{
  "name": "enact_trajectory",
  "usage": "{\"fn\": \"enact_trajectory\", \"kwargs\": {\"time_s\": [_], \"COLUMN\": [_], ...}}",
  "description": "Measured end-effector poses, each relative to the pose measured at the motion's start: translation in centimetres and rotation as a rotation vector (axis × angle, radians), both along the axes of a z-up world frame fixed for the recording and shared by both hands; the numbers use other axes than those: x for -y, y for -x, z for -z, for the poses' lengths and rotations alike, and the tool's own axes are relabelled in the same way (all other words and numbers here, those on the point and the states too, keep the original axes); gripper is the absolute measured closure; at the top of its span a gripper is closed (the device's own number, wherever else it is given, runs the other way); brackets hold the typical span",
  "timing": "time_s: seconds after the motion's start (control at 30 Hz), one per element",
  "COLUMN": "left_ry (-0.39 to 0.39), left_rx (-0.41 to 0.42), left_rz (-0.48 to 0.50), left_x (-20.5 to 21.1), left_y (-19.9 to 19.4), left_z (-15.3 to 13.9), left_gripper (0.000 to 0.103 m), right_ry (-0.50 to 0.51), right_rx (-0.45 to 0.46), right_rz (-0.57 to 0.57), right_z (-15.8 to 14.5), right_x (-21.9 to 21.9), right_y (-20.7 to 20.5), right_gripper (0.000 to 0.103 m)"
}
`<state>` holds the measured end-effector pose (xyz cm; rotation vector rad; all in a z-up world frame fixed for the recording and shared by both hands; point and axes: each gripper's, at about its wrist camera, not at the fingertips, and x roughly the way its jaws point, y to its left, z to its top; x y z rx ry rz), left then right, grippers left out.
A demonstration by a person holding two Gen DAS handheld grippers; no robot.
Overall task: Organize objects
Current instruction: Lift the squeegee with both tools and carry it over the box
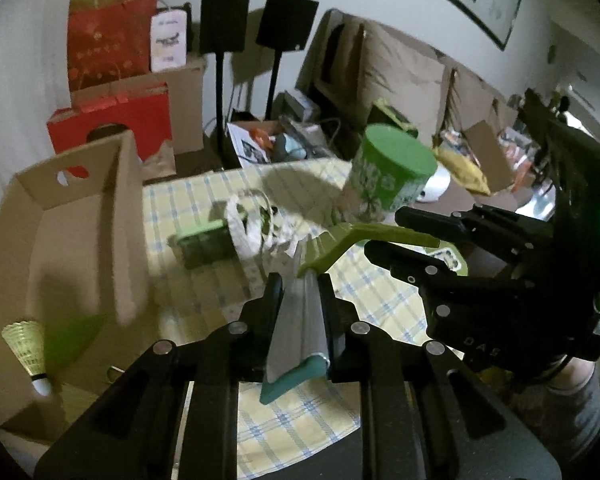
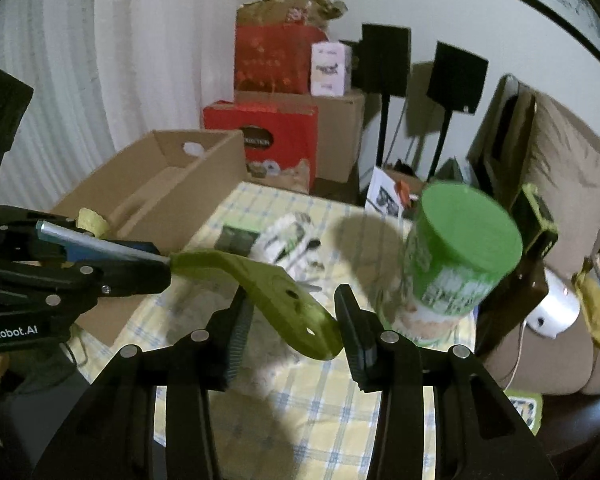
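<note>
Left wrist view: my left gripper (image 1: 300,292) is clamped on the tool's grey handle (image 1: 300,320), held above the checked tablecloth (image 1: 300,420). Its green head (image 1: 364,236) reaches forward and right into my right gripper (image 1: 384,232). From the right wrist, I see the right gripper (image 2: 290,320) with its fingers apart on either side of that green head (image 2: 284,300), which lies between them; I can't tell if it touches either pad. A green-lidded tub (image 2: 460,256) stands just right; a cardboard box (image 2: 160,196) sits left.

Dim room, hard dark shadows, motion blur, heavy fisheye edge distortion.
</note>
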<state>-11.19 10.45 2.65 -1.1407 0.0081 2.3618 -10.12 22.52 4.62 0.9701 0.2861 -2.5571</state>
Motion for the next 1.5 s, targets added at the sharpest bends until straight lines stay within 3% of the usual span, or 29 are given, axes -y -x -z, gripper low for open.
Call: {"fn": "enact_trajectory", "kwargs": {"time_s": [0.43,0.67,1.1,1.5], "left_ry": [-0.013,-0.015,-0.017,0.023], "left_rx": [-0.114,-0.144,-0.141,-0.083], "left_rz": [-0.095,-0.198,-0.325,-0.359], "left_x": [6.8,12.3,19.5,21.0], "left_y": [0.1,1.2,4.7,9.3], "left_z": [-5.6,-6.8,-5.4,-0.1], "left_gripper": [0.088,0.089,0.089,0.089], "right_ry": [-0.035,-0.043,-0.027,0.011], "right_rx": [-0.1,-0.118,-0.091,0.025], "right_rz": [-0.097,-0.177,-0.266,-0.249], "right_z": [-6.2,-7.4,-6.1,-0.3], "right_x": [6.7,12.5,20.5,23.5], "right_y": [0.9,2.6,6.3,12.0], "right_gripper": [0.063,0.068,0.07,0.07]}}
